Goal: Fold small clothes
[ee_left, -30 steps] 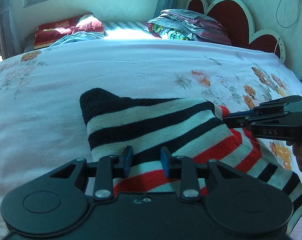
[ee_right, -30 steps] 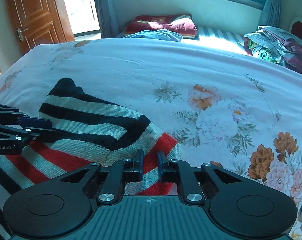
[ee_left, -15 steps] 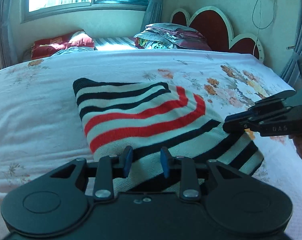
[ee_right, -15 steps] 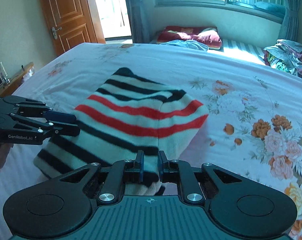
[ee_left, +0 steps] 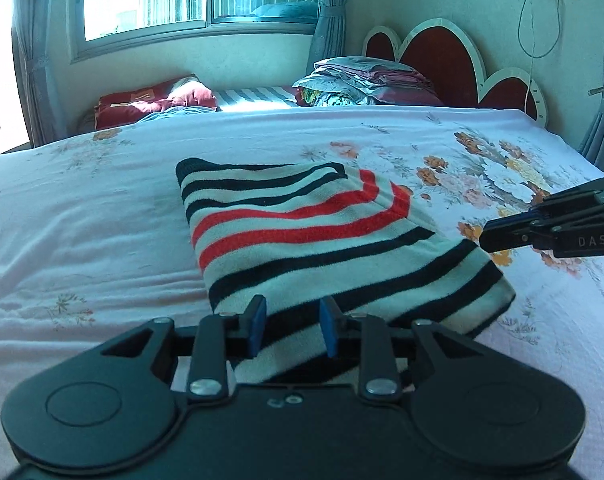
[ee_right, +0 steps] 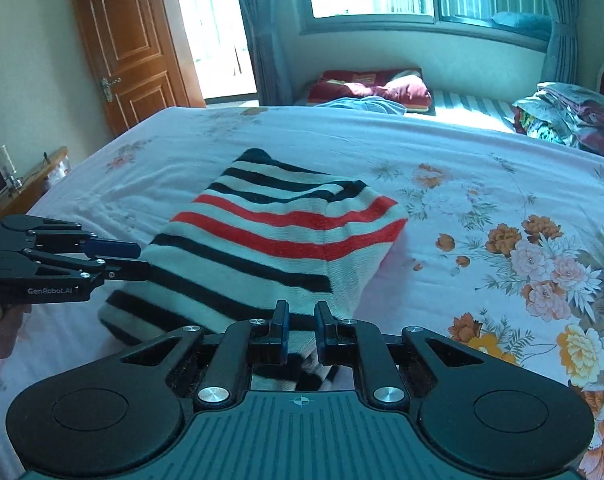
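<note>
here the folded black, white and red striped knit sweater point(ee_left: 322, 240) lies on the floral white bedsheet point(ee_left: 81, 240); left gripper point(ee_left: 289, 328) and right gripper point(ee_right: 300, 330) both hover parted, gripping nothing.

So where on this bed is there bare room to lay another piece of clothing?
Two bare patches of bedsheet: one left of the striped sweater, one between it and the folded bedding by the headboard. The near edge is crowded: the left gripper and right gripper are both at the sweater.
</note>
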Available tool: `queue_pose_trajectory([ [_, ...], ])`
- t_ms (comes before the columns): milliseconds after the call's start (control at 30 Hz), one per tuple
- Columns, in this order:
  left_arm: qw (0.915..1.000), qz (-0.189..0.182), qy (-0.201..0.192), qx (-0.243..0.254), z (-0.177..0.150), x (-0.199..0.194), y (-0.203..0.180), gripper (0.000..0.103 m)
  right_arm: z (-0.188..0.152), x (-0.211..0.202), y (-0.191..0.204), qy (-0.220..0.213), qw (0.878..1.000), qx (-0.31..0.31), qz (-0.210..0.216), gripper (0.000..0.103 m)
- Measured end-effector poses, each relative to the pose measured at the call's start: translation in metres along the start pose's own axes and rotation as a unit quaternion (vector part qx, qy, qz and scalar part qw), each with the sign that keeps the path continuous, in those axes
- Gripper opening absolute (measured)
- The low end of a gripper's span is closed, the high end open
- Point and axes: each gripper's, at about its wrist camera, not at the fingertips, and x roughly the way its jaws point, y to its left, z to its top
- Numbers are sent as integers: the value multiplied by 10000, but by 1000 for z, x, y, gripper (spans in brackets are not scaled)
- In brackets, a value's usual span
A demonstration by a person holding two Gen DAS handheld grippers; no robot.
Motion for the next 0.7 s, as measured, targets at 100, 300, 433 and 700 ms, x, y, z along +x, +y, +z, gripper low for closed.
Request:
queue_pose_trajectory([
  [100,9999,54,148,-6,-11,0,-5,29,-13,3,13,142,9998,-128,32,13],
  [300,9985,419,345,65,-30,8,-10,30,-42,25,8,479,9988,54,-112,13],
  [433,9985,414,334,-138,-35,9,-5,30,-48,27,1,488,9986,158,-111,13],
  [700,9975,612,266,-249,-40,12,-10,30,-55,34,6,414,9988,-98,-244,13],
])
